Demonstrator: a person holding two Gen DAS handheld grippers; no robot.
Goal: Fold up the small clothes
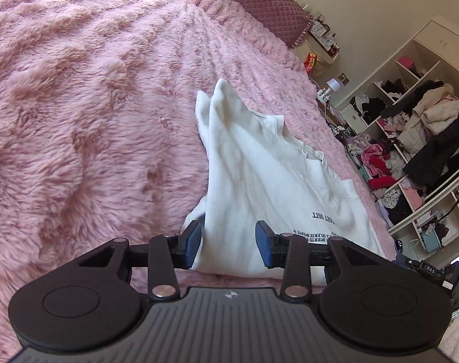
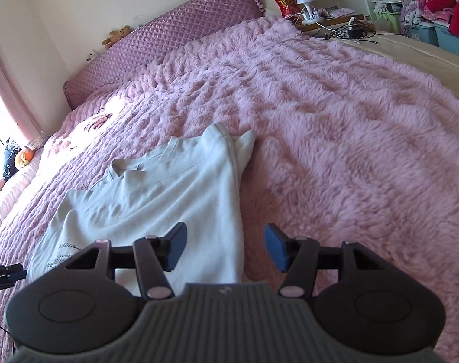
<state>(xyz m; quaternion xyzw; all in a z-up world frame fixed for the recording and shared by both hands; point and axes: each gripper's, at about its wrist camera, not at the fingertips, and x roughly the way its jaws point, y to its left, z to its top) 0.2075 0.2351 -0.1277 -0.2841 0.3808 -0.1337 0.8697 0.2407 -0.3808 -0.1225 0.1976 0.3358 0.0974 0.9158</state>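
A white T-shirt (image 1: 253,163) with small black print lies on the fluffy pink blanket (image 1: 93,106), partly folded lengthwise, its neckline away from me. My left gripper (image 1: 229,233) is open just above the shirt's near left edge. The cloth shows between the blue pads (image 1: 193,242), which stand apart and do not pinch it. In the right wrist view the same shirt (image 2: 169,193) lies left of centre on the blanket (image 2: 335,121). My right gripper (image 2: 225,236) is open over the shirt's near right edge, with one finger above cloth and the other above blanket.
A quilted purple headboard cushion (image 2: 156,45) runs along the far side of the bed. A nightstand with a lamp (image 2: 305,3) and cables stands beyond it. Open shelves piled with clothes (image 1: 416,139) stand past the bed's right edge. Pillows (image 2: 14,181) lie at the left.
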